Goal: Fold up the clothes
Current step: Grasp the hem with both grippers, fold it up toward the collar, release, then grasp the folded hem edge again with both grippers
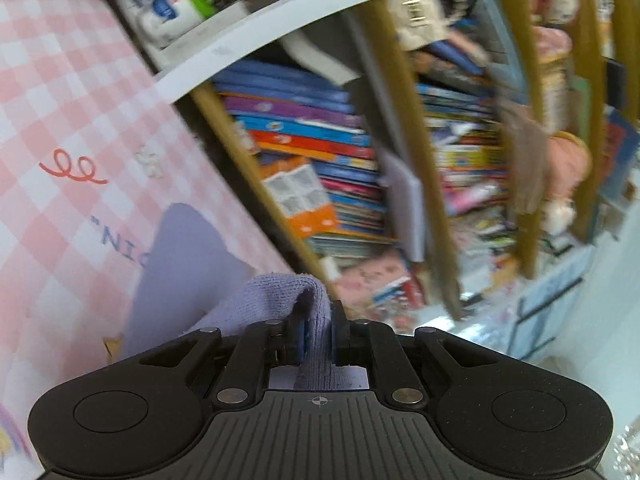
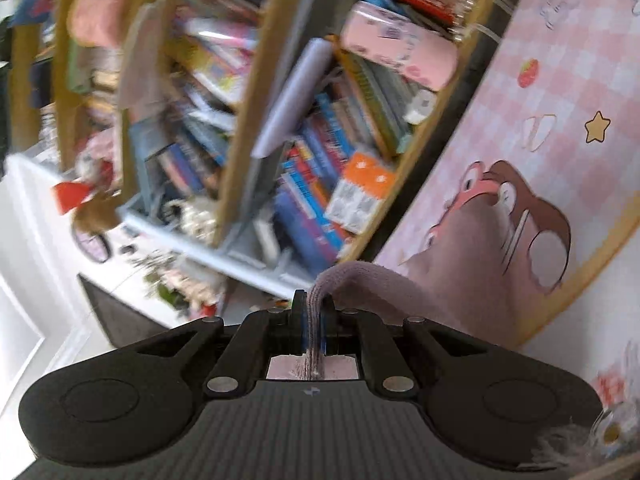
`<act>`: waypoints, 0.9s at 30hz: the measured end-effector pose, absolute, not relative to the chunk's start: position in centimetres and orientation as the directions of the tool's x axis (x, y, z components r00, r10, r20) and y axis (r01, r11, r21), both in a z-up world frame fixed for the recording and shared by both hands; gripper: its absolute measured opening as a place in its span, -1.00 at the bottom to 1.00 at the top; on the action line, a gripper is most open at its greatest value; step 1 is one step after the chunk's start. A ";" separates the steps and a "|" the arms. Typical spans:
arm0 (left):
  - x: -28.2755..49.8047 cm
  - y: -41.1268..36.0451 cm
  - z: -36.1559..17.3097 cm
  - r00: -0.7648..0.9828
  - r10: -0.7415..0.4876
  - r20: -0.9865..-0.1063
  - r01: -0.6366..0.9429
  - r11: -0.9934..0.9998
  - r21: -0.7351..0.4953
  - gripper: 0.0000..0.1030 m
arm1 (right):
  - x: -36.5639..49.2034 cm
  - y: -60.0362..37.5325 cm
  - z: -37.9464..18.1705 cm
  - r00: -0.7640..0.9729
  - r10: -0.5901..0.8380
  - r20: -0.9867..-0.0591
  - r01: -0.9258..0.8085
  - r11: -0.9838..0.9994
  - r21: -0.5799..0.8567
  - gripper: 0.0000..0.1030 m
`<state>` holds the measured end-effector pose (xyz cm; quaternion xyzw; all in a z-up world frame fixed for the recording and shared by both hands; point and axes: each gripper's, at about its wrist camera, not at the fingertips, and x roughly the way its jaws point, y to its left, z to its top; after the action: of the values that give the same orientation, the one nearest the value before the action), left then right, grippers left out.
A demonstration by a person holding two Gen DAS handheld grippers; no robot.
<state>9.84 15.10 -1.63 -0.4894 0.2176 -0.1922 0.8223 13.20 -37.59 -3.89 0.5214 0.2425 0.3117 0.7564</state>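
A lilac knitted garment (image 1: 276, 296) is pinched in my left gripper (image 1: 318, 328), which is shut on a fold of its edge. The cloth hangs down to the left over the pink checked tabletop (image 1: 72, 112). In the right wrist view my right gripper (image 2: 314, 320) is shut on another edge of the same garment (image 2: 360, 276), which looks mauve here and trails off to the right over the pink cartoon-printed surface (image 2: 560, 92). Both grippers are lifted above the surface and tilted. Most of the garment is hidden below the gripper bodies.
A wooden bookshelf (image 1: 340, 160) crammed with colourful books stands close behind the table, also filling the right wrist view as the bookshelf (image 2: 280, 140). A white shelf edge (image 1: 280, 28) arcs above. White floor or furniture (image 2: 28, 240) lies at the left. Both views are motion-blurred.
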 end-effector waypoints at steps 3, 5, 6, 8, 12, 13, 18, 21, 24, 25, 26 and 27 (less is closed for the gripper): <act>11.7 15.3 -2.9 0.826 -0.520 -0.218 0.063 0.470 -0.881 -0.79 | 15.6 -37.1 -5.9 0.694 0.715 -0.081 -0.171 0.273 0.947 -0.89; 12.6 15.5 -3.8 0.816 -0.520 -0.251 0.031 0.473 -0.881 -0.70 | 16.7 -36.9 -7.1 0.698 0.708 -0.104 -0.142 0.280 0.949 -0.81; 12.7 15.8 -4.5 0.810 -0.526 -0.259 0.016 0.462 -0.887 -0.62 | 17.0 -37.0 -7.7 0.703 0.701 -0.121 -0.124 0.289 0.949 -0.78; 12.9 16.3 -5.5 0.808 -0.534 -0.250 0.010 0.437 -0.900 -0.58 | 17.3 -37.4 -8.6 0.717 0.681 -0.149 -0.094 0.306 0.947 -0.30; 11.1 17.0 -4.2 0.851 -0.489 -0.191 0.075 0.474 -0.877 0.17 | 16.1 -38.2 -7.8 0.765 0.623 -0.164 -0.136 0.404 0.904 -0.12; 10.6 17.2 -3.6 0.865 -0.469 -0.180 0.089 0.496 -0.864 0.23 | 15.8 -38.3 -7.4 0.778 0.606 -0.167 -0.154 0.441 0.884 -0.07; 8.8 16.5 -0.3 0.904 -0.308 -0.297 0.048 0.763 -0.645 0.24 | 14.4 -37.6 -4.9 0.816 0.538 -0.212 -0.235 0.643 0.729 -0.06; 9.8 13.8 0.8 0.861 -0.230 -0.454 0.050 0.926 -0.374 0.24 | 14.9 -34.6 -3.2 0.799 0.489 -0.350 -0.276 0.815 0.509 -0.06; 10.7 11.0 0.8 0.845 -0.170 -0.506 0.122 0.984 -0.126 0.24 | 15.8 -31.5 -2.4 0.786 0.394 -0.476 -0.305 0.917 0.257 -0.06; 11.2 10.4 0.7 0.848 -0.154 -0.507 0.133 0.988 -0.078 0.23 | 16.1 -30.8 -2.4 0.784 0.372 -0.497 -0.313 0.928 0.201 -0.10; 11.7 10.0 0.6 0.848 -0.144 -0.510 0.135 0.989 -0.056 0.14 | 16.5 -30.3 -2.6 0.778 0.364 -0.512 -0.320 0.931 0.174 -0.25; 12.3 10.1 0.5 0.843 -0.141 -0.519 0.130 0.990 -0.059 -0.38 | 17.0 -30.1 -2.9 0.770 0.365 -0.524 -0.327 0.930 0.167 -0.39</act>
<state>12.35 10.06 0.52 -0.0106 0.2713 -0.0705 0.9599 16.99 -30.11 -2.90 0.0331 0.2852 0.1840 0.9401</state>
